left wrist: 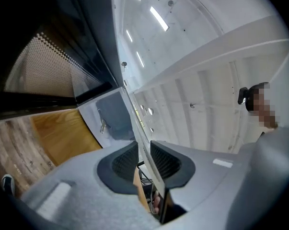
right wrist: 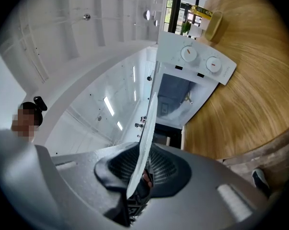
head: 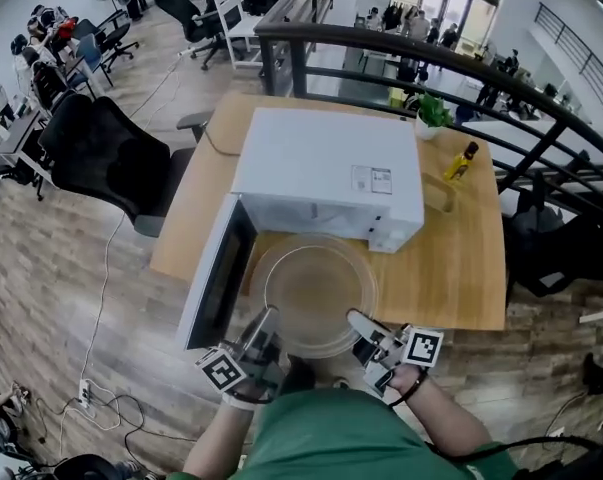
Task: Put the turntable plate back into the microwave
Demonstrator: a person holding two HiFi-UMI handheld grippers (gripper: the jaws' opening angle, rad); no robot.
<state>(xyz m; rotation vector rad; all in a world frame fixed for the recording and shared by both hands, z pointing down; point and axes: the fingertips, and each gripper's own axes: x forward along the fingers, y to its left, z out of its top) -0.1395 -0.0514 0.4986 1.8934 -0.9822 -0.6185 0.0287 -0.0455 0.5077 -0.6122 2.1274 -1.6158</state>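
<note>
Turntable plate [head: 313,293]: a clear glass disc held flat in the air over the near edge of the desk [head: 461,268]. It looks clear of the wood.
Left gripper [head: 264,330]: pinching the plate's near-left rim. In the left gripper view the glass edge runs straight between its ribbed pads [left wrist: 122,162].
Right gripper [head: 359,326]: clamped on the near-right rim. In the right gripper view the rim is caught between the two pads [right wrist: 166,166].
Microwave [head: 326,173]: white, standing toward the far-left part of the desk. Its door [head: 213,273] is swung out toward the near-left corner.
Cavity [right wrist: 180,102]: open and facing the person, with the two dials [right wrist: 188,54] on the panel to its right.
Key relation: the cavity lies straight ahead of both grippers, just past the plate's far rim. The plate is round, so only keeping it level matters.
Nearer hand: neither, as both sit evenly on the near rim. The left one is just beside the open door.
Step in hand: judged to be carrying the plate in, with seating it on the floor of the cavity not yet done.
Risk: the left rim could clip the door, or the far rim could catch the cavity's lower lip.
</note>
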